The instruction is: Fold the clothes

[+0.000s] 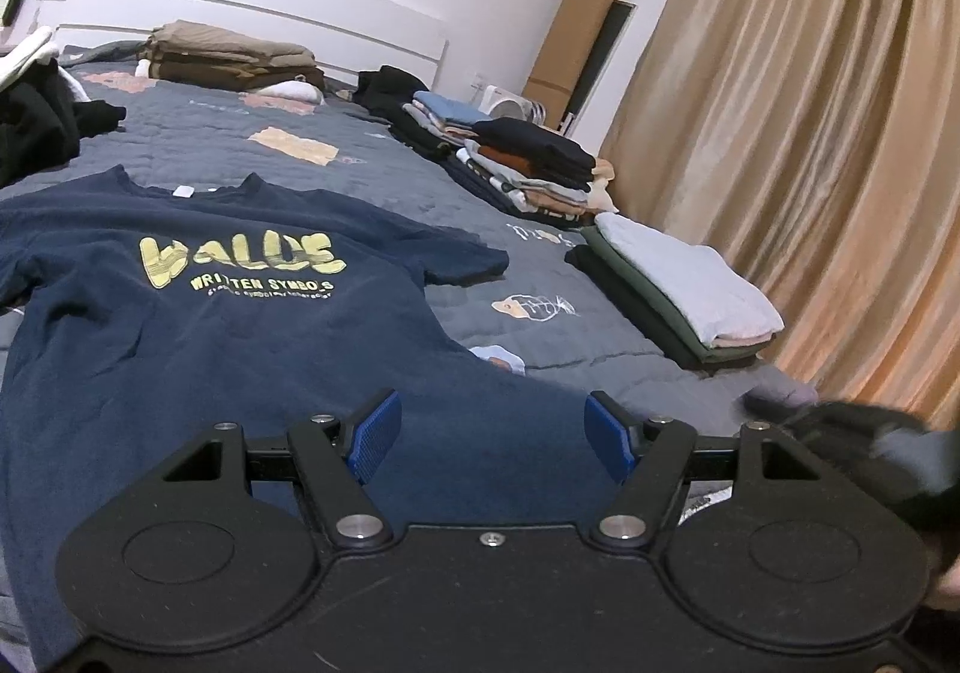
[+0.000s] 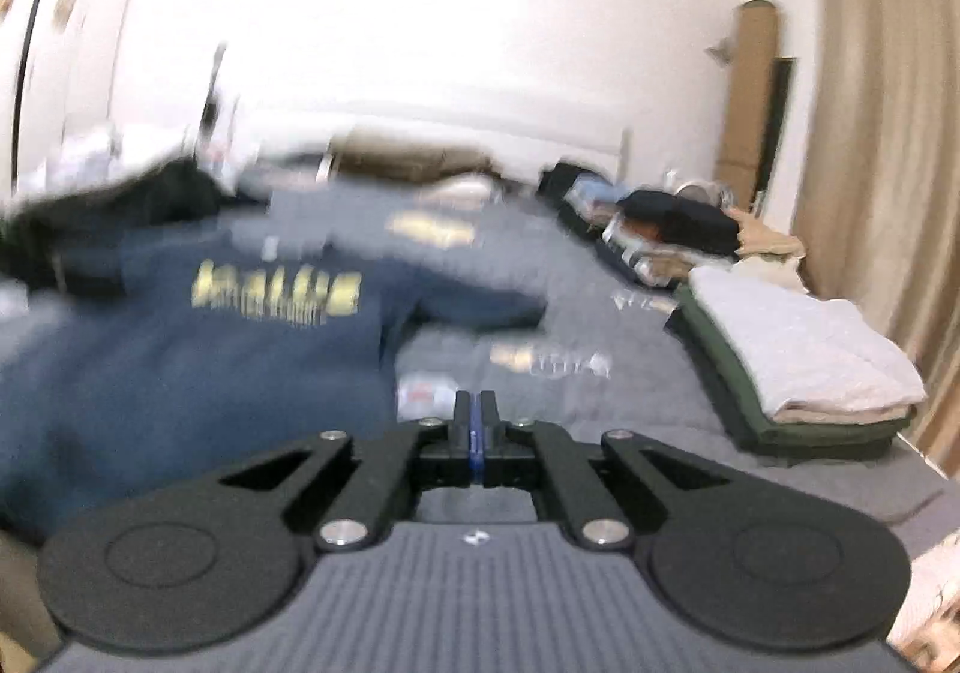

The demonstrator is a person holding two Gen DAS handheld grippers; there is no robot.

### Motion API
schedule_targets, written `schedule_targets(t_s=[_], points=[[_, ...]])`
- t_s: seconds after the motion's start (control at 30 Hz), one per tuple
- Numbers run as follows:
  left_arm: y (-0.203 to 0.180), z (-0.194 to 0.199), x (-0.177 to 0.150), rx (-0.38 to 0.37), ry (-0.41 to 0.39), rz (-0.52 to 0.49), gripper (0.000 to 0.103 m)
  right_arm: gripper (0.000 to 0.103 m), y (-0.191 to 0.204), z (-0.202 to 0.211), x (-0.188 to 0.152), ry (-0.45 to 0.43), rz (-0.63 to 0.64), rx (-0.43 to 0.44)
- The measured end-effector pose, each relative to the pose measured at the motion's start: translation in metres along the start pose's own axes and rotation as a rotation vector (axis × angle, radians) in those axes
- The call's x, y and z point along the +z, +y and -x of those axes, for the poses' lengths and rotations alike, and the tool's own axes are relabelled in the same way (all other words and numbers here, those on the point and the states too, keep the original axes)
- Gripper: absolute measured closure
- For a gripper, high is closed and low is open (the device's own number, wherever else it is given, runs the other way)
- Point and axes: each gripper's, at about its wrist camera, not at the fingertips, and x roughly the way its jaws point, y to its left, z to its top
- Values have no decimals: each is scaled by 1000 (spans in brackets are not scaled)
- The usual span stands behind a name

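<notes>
Your left gripper (image 1: 492, 436) hangs with fingers spread wide and empty over the hem of the navy T-shirt (image 1: 198, 313), which lies flat on the bed (image 1: 540, 283). Your right gripper (image 2: 475, 421) has its fingers pressed together, empty, the T-shirt at ten o'clock.

Home bedroom, bed (image 1: 372, 175) with grey quilt and white headboard (image 1: 252, 13), stacks of folded clothes (image 1: 540, 163) along its edge, tan curtains (image 1: 810, 133), white walls
</notes>
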Motion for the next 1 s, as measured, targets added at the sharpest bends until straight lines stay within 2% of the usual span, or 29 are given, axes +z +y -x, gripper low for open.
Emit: schedule_targets(t_s=[0.07,0.17,0.23,0.3,0.4,0.47,0.53,0.57,0.6,0.67,0.73,0.9,1.0], points=[[0,-1,-1,5,3,-2,36,103,-7,4,2,35,-41,9],[0,-3,-3,14,20,-5,36,102,-8,-15,-11,157,-10,45],[-1,0,-4,22,25,-14,36,99,-2,-26,-22,234,32,93],[-1,4,-5,26,24,-16,36,97,6,-31,-31,272,51,149],[-2,9,-5,31,23,-15,36,90,18,-42,-44,337,88,205],[-2,12,-7,34,24,-18,36,79,29,-50,-49,366,107,220],[-2,14,-6,40,22,-22,36,68,34,-54,-51,387,90,221],[-1,15,-6,41,20,-21,36,66,36,-55,-52,384,86,223],[0,17,-6,41,17,-20,36,65,38,-52,-52,368,94,218],[1,19,-6,41,13,-14,36,53,45,-53,-53,343,149,202],[3,21,-6,42,11,-8,36,50,53,-59,-55,342,204,197],[3,28,-10,53,6,-13,36,49,66,-81,-66,437,230,213],[10,36,-11,80,-4,-1,36,50,57,-84,-61,429,188,114]])
